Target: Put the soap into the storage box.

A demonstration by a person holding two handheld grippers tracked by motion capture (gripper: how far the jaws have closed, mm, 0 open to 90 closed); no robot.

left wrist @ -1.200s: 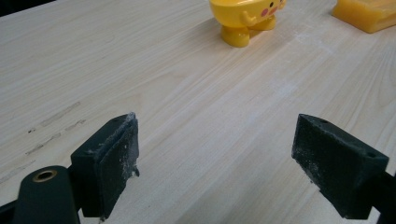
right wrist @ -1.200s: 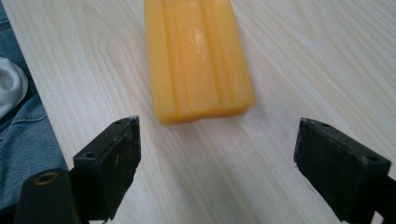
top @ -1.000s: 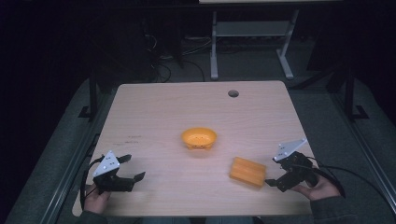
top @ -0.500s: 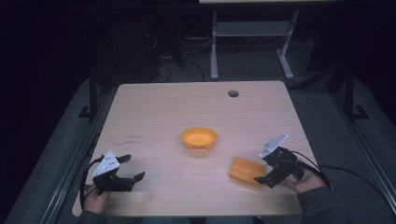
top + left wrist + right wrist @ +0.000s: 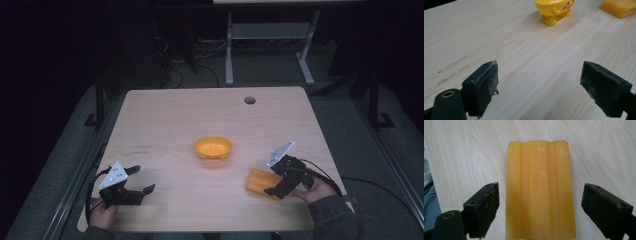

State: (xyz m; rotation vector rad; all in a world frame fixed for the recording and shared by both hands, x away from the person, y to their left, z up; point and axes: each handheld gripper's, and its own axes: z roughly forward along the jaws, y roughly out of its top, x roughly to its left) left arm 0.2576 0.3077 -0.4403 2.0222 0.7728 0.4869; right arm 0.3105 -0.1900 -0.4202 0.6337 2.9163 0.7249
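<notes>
With the right tool (image 5: 540, 207) spread wide around the orange ridged block (image 5: 540, 187) lying flat on the surface (image 5: 175, 125) near its right front edge, centre the jaws on its long sides, then close squarely.

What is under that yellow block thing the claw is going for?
The orange-yellow block lies flat on the wooden table, between the right gripper's open jaws. Bare wood shows all around it. Its underside is covered, so anything beneath cannot be seen.
</notes>
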